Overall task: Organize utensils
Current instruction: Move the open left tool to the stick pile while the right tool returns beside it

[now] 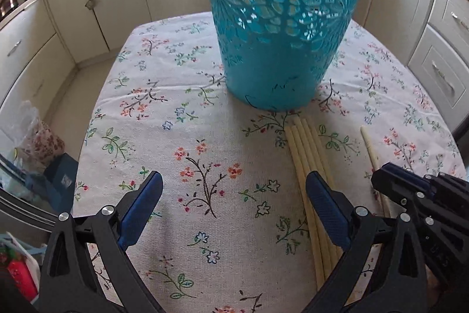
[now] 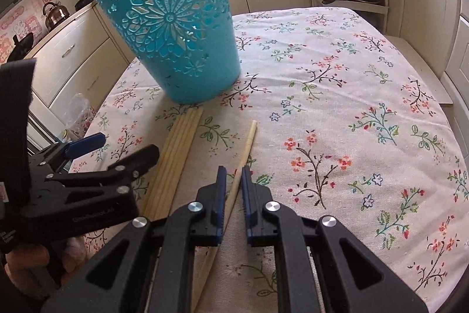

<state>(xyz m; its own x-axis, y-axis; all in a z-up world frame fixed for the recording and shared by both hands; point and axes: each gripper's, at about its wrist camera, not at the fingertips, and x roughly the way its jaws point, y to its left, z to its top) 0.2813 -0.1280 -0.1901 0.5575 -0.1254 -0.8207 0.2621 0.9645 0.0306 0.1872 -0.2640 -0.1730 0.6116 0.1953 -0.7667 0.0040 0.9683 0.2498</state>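
Both cams ride on the tongs, looking steeply down and forward, close over the floral tablecloth (image 1: 205, 119). Each view catches the teal cut-out plastic bucket (image 2: 176, 37) just ahead of its tips, plus the other gripper beside it.

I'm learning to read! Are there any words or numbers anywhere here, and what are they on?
Nothing reads clearly.
Raised lettering on the left tool: too faint.
Pink wall stickers: too blurred.
Label on the blue box: too small.
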